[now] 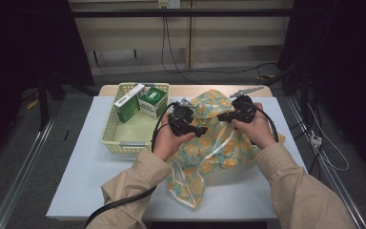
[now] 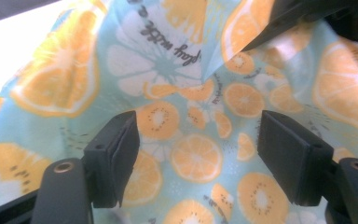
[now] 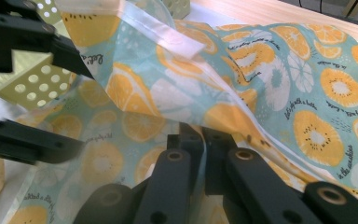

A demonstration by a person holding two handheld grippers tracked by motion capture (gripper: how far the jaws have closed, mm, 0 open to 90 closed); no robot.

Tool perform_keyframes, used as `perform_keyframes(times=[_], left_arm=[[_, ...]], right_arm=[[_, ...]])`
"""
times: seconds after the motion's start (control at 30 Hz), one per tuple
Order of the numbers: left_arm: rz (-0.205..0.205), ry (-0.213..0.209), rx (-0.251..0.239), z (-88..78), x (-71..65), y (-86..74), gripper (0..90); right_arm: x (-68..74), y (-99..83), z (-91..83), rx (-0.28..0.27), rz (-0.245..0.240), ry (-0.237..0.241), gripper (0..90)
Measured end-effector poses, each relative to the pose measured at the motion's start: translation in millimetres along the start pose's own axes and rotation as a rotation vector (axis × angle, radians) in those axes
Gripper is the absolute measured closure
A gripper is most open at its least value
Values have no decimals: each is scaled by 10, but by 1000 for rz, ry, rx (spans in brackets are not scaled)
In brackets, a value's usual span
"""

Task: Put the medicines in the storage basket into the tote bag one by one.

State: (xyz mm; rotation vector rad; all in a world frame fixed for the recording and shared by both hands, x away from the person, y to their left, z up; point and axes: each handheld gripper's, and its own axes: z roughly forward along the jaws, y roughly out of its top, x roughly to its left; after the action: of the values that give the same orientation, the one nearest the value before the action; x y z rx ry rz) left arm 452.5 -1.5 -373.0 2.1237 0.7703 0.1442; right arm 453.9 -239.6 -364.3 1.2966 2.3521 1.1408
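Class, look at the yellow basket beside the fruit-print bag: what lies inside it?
Inside the yellow basket two green-and-white boxes lean at its far end; the near floor looks bare. Their undersides are hidden.

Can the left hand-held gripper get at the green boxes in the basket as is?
Probably yes: the left hand-held gripper is open, holds nothing, and the green boxes sit uncovered in the basket beside it.

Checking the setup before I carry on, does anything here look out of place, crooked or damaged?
Nothing looks damaged or spilled. The fruit-print bag lies crumpled, one corner hanging over the table's near edge. In the basket the two green boxes lean askew. The right claw pinches the bag; the left claw is open.
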Motion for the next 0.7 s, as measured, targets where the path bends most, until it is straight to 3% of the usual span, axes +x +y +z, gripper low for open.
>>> perform_keyframes(times=[0.1,0.2,0.43,0.53,0.7], left_arm=[[9,1,15,-79,19,-14,254],[-1,-24,2,-170,43,-19,245],[3,-8,-24,-474,142,5,211],[-18,-3,-34,-611,248,9,186],[-45,55,-41,-780,494,-24,162]], right_arm=[[-2,-9,2,1,1,2,897],[-1,-19,2,3,1,4,898],[-2,-27,14,2,0,9,897],[-3,-28,20,4,-1,12,897],[-9,-27,13,4,2,10,897]])
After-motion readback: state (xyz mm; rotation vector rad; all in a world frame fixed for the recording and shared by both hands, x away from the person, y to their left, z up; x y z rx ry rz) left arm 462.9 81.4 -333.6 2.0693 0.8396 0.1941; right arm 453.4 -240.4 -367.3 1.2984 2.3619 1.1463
